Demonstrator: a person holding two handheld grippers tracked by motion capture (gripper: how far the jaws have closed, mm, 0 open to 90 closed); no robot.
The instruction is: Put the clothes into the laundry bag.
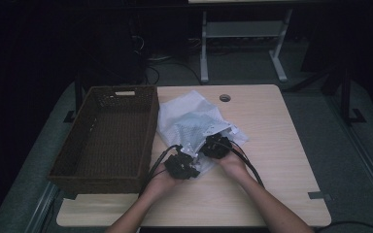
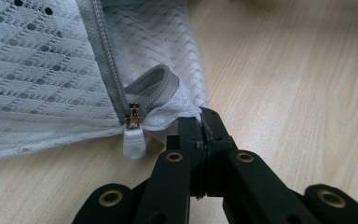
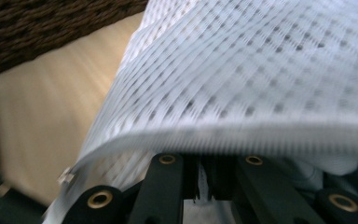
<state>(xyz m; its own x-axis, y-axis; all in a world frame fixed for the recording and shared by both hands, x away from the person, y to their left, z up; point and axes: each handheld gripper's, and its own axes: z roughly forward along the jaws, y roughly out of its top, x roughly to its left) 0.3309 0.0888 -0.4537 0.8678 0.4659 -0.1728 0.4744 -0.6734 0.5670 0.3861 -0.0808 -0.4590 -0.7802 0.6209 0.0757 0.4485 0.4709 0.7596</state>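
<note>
The left gripper (image 2: 200, 122) was clamped on the corner of the white mesh laundry bag (image 2: 42, 70) beside its zipper pull (image 2: 134, 142); the right gripper (image 3: 200, 186) pinched the bag's edge on the table (image 1: 272, 136).

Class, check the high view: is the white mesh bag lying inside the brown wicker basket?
No, the white mesh bag lies on the table beside the brown wicker basket, at its right.
</note>
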